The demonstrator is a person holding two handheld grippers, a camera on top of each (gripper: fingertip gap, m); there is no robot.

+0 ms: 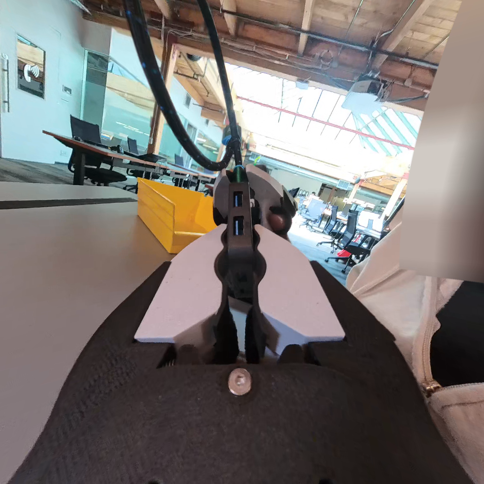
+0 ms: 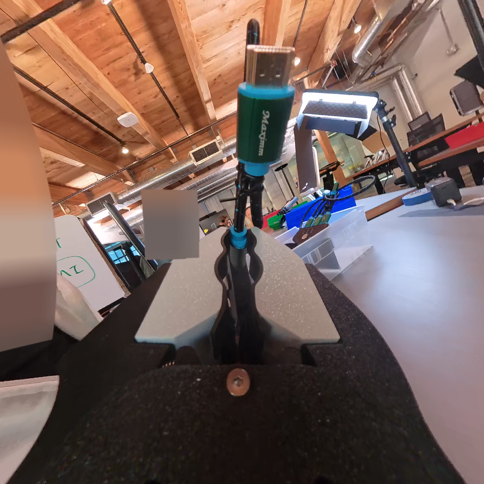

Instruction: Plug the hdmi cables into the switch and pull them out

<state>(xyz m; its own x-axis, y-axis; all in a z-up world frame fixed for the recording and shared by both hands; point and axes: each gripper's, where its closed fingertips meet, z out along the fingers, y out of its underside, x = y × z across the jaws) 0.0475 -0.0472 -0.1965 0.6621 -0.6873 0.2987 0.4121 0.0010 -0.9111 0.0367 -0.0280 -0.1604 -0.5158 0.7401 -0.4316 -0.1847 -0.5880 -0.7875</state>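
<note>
Switch [image 1: 239, 230], a slim dark block with 2 blue ports on its near edge, up off the tabletop [image 1: 78, 248], clamped between the pale fingers [image 1: 199, 262] of the left tool [image 1: 239, 233]. Green-bodied HDMI plug [image 1: 237, 175] seated in the far end of that switch, with black braided cable [image 1: 146, 65] looping up and out past the top of the left wrist view. Right tool [image 1: 264, 193] just beyond, close against the switch's far end.

From the right wrist view: right tool [image 2: 238, 245] clenched on a cable [image 2: 237, 251] at its blue strain-relief collar. Above the fingertips [image 2: 272, 251], the cable's other green plug [image 2: 262, 125] standing free and upright, bare metal tip pointing at the wooden ceiling [image 2: 104, 65], plugged into nothing.

Further out, a yellow bin [image 1: 170, 217] on the tabletop left of the left tool. On the other side, a clear tray [image 2: 337, 235] holding another bundle of green-ended cables [image 2: 322, 212], blue bins [image 2: 301, 217] behind it, a lit panel lamp [image 2: 337, 110] on a stand. Cream sleeve [image 1: 392, 301] at the right edge of the left wrist view.
</note>
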